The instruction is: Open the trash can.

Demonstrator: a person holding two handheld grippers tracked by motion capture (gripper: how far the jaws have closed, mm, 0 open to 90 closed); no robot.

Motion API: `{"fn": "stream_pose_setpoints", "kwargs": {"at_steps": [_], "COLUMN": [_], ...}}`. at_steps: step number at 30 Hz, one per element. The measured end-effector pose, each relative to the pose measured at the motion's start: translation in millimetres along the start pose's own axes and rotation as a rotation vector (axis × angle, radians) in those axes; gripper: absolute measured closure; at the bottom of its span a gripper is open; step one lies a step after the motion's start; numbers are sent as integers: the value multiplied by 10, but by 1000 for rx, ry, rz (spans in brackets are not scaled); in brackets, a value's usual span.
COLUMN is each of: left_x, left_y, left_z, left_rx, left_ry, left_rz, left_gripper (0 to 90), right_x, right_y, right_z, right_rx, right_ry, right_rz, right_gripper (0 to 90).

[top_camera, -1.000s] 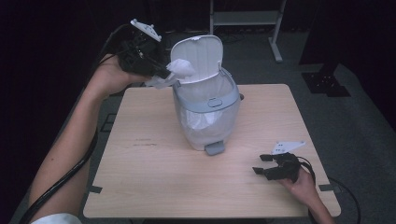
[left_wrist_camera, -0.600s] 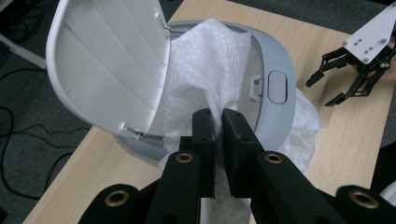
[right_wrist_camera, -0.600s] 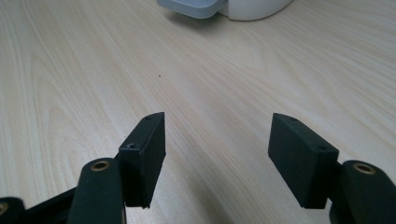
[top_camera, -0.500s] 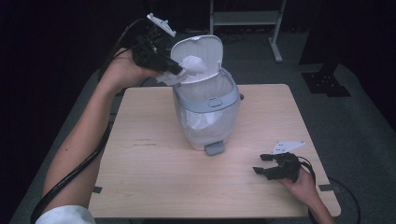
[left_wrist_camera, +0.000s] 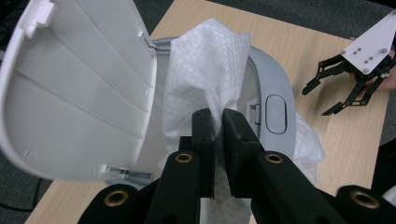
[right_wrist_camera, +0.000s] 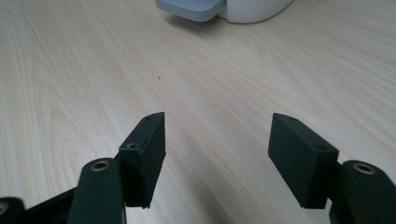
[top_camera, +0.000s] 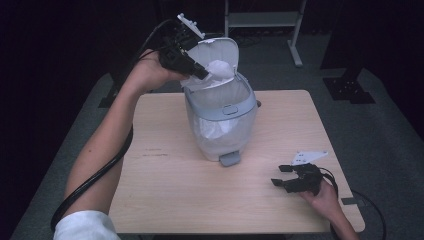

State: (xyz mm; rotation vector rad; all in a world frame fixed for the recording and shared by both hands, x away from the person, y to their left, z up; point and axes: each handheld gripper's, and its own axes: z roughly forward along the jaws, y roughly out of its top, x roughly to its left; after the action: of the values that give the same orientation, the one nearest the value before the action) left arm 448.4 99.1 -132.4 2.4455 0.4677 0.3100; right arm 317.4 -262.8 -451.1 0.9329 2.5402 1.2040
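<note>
Left gripper (top_camera: 199, 73) is clamped on the white liner (left_wrist_camera: 210, 74) at the bin's (top_camera: 220, 125) rear rim, just under the raised lid (top_camera: 217, 50). The bin stands mid-table, pedal (top_camera: 229, 159) facing the person. Bare table (top_camera: 165, 185) lies open on both sides of it. Right gripper (top_camera: 281, 175) rests near the front right edge, jaws apart with nothing between them, well clear of the bin. The left gripper view shows the lid's ribbed underside (left_wrist_camera: 79, 93); the right gripper view shows the pedal (right_wrist_camera: 191, 9) close up.
</note>
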Motion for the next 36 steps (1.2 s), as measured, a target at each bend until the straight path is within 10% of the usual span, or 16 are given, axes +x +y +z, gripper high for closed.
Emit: {"fn": "stream_pose_setpoints", "kwargs": {"at_steps": [36], "left_x": [174], "left_y": [29], "left_z": [730], "left_rx": [57], "left_ry": [-75], "left_rz": [-32], "left_gripper": [776], "right_x": [-31], "right_y": [-40], "right_z": [-7], "right_rx": [0], "right_ry": [-3], "right_rz": [14], "right_gripper": [359]}}
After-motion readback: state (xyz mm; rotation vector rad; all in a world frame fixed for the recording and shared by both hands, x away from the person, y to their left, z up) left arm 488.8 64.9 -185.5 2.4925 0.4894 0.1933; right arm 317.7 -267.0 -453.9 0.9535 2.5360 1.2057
